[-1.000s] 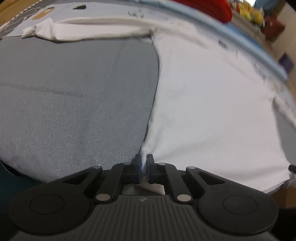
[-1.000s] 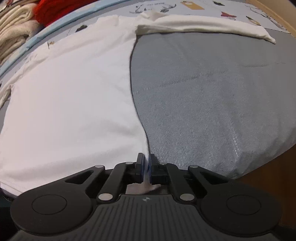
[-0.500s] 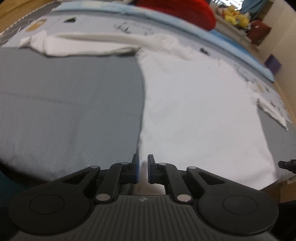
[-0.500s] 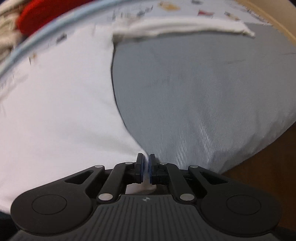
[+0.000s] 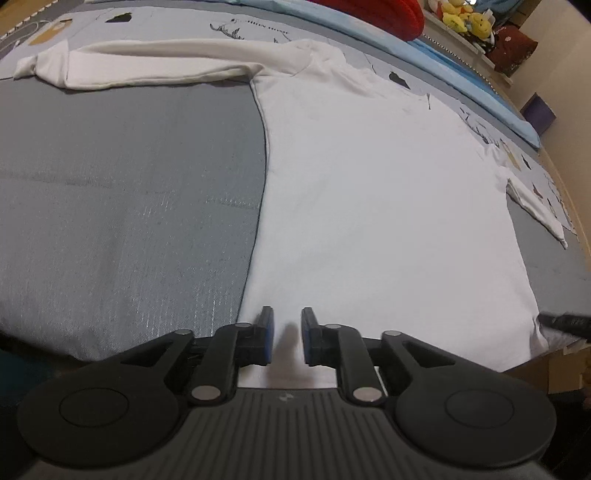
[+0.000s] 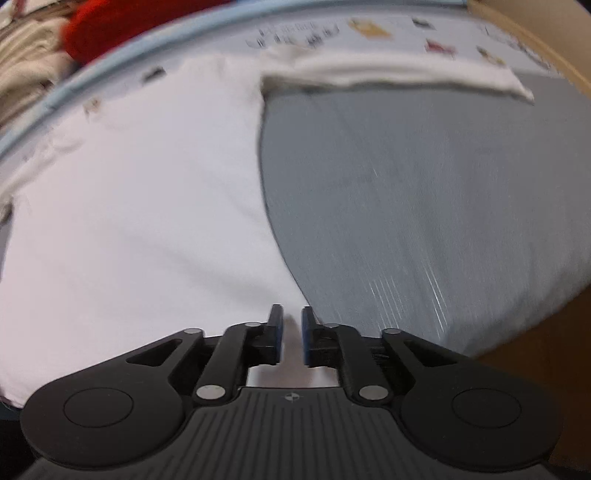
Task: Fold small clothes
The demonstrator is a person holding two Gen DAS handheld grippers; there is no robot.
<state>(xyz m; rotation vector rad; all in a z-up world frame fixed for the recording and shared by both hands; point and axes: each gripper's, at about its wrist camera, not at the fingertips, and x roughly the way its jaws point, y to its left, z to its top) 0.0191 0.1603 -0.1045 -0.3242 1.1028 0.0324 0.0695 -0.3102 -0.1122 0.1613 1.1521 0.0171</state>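
Flat on the grey bed cover [image 5: 129, 192] lies the white long-sleeved shirt [image 5: 369, 192], its body spread toward the near edge of the bed and its hem right at that edge. Over the hem's left corner sits the left gripper [image 5: 284, 332], its jaws parted with a clear gap between the blue pads — white cloth shows through the gap, but nothing is pinched. One sleeve [image 5: 147, 64] stretches away leftward across the far part of the cover, folded along its length, and the other sleeve [image 5: 535, 203] pokes out near the bed's right edge. Seen from the right wrist, the picture is smeared by motion; the right gripper [image 6: 290, 334] hovers at the hem's right corner, just where the shirt's side seam meets the grey cover, jaws slightly apart and holding nothing, though the cloth sits directly beneath the opening. That view shows the sleeve [image 6: 388, 74] running rightward along the far part of the cover. Beyond the shirt — along the far edge — a pale printed sheet [image 5: 166, 22], a blue border [image 5: 461, 74] and a red bundle [image 5: 376, 14] are visible.
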